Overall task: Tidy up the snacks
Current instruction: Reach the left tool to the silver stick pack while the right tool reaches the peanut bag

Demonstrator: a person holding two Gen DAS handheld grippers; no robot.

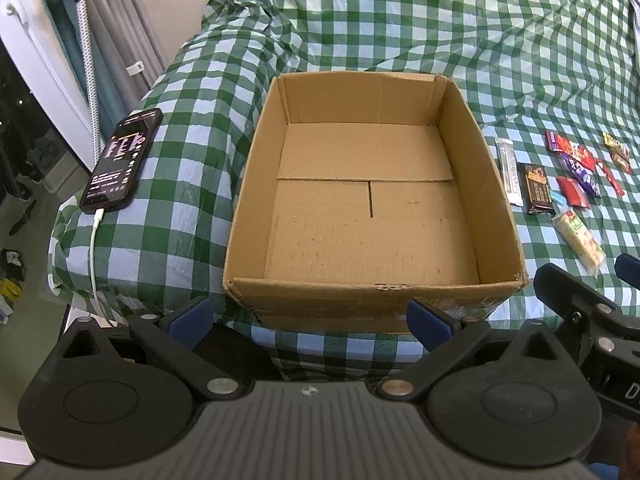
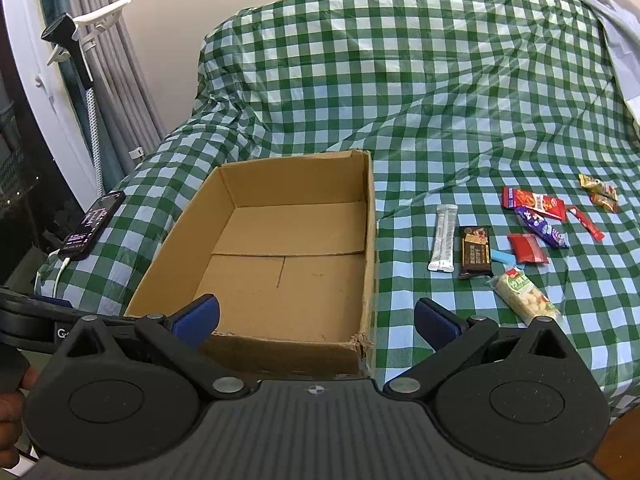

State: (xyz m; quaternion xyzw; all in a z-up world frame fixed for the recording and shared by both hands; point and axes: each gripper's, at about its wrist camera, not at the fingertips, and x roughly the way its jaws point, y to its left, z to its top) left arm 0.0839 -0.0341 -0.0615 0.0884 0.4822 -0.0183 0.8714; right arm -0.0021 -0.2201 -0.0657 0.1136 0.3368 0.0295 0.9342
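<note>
Left wrist view: the left claw (image 1: 310, 318) hung spread and empty before the box (image 1: 256, 184); the snacks (image 1: 576, 172) lay right of it on the bed (image 1: 400, 20).

Right wrist view: the right claw (image 2: 316, 322), spread and empty, sat nearer; the rice bar (image 2: 524, 294), angled away leftward, lay just beside its right finger.

Far ahead of both jaws: green-and-white checked cloth (image 2: 460, 92) draped over a bed. Ahead and left of the jaws: black phone (image 1: 122, 160), screen lit, on the cloth, white cable (image 1: 94, 248) plugged in. Further left: grey curtains (image 2: 116, 76), white hanger (image 2: 102, 16).
</note>
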